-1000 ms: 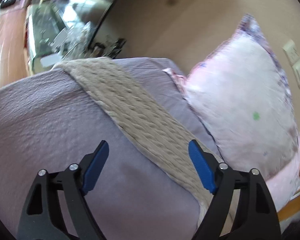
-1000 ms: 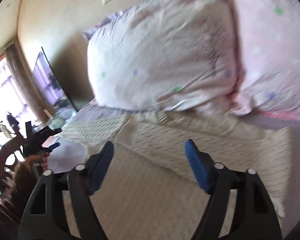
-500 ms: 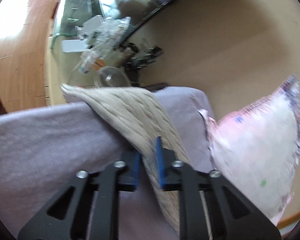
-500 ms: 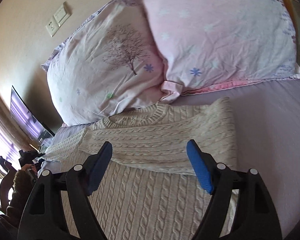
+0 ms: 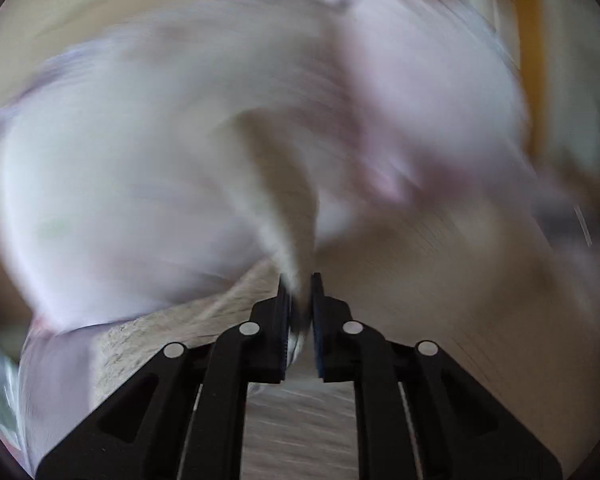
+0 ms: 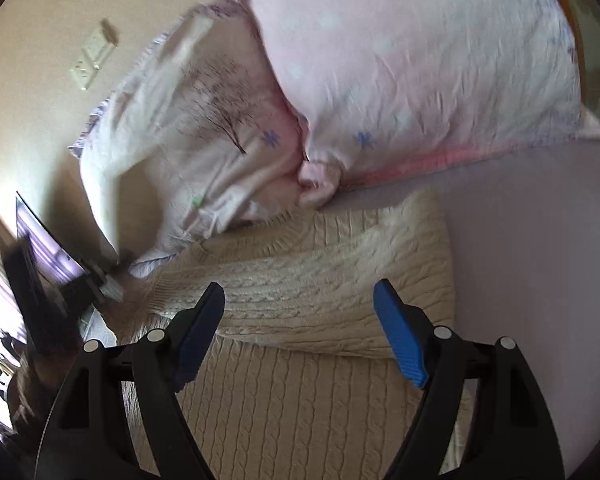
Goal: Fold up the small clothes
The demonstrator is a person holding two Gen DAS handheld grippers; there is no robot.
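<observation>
Partly folded: cream cable-knit sweater on the bed below the pillows, right sleeve laid across its chest, left sleeve pinched in the closed left hand-held gripper, right hand-held gripper wide open above, body fold left.

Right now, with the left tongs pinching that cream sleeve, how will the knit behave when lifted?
Probably floppy: the sleeve hangs limp from the left tongs. The cable-knit sweater looks thick, so likely heavyish. Its ribbed texture should resist slipping.
</observation>
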